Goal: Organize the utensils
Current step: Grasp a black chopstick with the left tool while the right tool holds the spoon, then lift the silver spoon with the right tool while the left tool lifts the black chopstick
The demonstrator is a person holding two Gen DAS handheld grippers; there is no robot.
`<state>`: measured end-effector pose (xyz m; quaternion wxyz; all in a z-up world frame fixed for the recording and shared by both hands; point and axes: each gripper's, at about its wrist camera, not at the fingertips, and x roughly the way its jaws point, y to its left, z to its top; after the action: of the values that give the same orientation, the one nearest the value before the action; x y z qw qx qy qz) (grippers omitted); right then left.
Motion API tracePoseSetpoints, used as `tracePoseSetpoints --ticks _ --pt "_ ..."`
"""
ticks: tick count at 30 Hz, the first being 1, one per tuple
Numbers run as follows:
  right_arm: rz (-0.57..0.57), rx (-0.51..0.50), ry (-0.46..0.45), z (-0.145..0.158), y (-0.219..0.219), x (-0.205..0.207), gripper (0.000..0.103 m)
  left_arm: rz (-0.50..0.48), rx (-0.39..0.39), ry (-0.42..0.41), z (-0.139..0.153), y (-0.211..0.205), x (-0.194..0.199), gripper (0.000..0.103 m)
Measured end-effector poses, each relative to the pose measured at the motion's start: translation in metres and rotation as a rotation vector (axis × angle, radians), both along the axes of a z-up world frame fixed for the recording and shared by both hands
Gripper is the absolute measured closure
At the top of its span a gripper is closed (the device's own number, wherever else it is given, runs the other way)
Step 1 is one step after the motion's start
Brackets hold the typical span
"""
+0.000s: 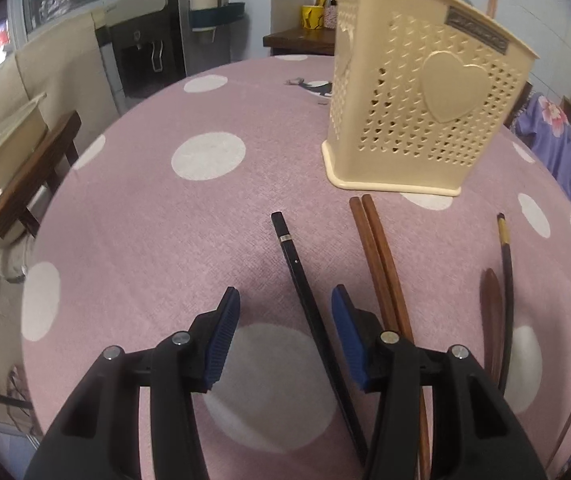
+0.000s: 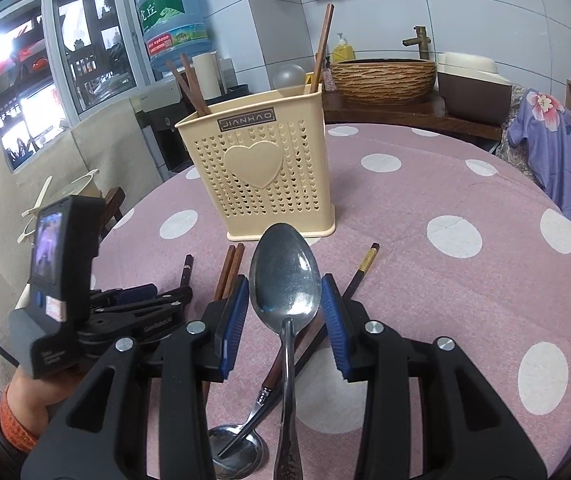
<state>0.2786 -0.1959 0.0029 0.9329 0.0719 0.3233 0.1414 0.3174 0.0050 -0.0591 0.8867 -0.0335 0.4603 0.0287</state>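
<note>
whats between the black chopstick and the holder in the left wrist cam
Only bare pink polka-dot tablecloth separates the tip of the black chopstick from the cream utensil holder; the left wrist view shows it.

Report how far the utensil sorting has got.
Done: some brown chopsticks stand in the cream holder. In hand: the right gripper grips a metal spoon by its bowl; the left gripper is open around a black chopstick lying on the table. Left: that chopstick, the brown pair, the gold-banded chopstick and a second spoon.
</note>
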Motion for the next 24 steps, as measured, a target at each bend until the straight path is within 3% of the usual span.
tracePoseSetpoints --ticks 3,5,12,14,20,24 --pt "-0.004 -0.008 -0.010 0.001 0.000 -0.001 0.065 0.009 0.029 -0.014 -0.001 -0.006 0.007 0.060" --pt "-0.004 -0.011 -0.013 0.002 0.002 -0.002 0.065 0.015 0.069 -0.023 -0.002 -0.010 0.013 0.071" --pt "-0.015 -0.003 -0.020 0.003 0.003 -0.003 0.065 0.056 0.078 -0.053 -0.002 -0.011 0.028 0.080" --pt "-0.013 -0.005 -0.019 0.002 0.003 -0.002 0.065 0.060 0.083 -0.063 -0.003 -0.011 0.028 0.088" --pt "-0.022 0.000 -0.037 0.002 0.001 -0.004 0.065 0.058 0.054 -0.056 -0.002 -0.007 0.029 0.094" --pt "-0.015 0.005 -0.063 0.006 0.000 -0.007 0.065 0.041 -0.025 -0.058 0.003 -0.002 0.028 0.094"
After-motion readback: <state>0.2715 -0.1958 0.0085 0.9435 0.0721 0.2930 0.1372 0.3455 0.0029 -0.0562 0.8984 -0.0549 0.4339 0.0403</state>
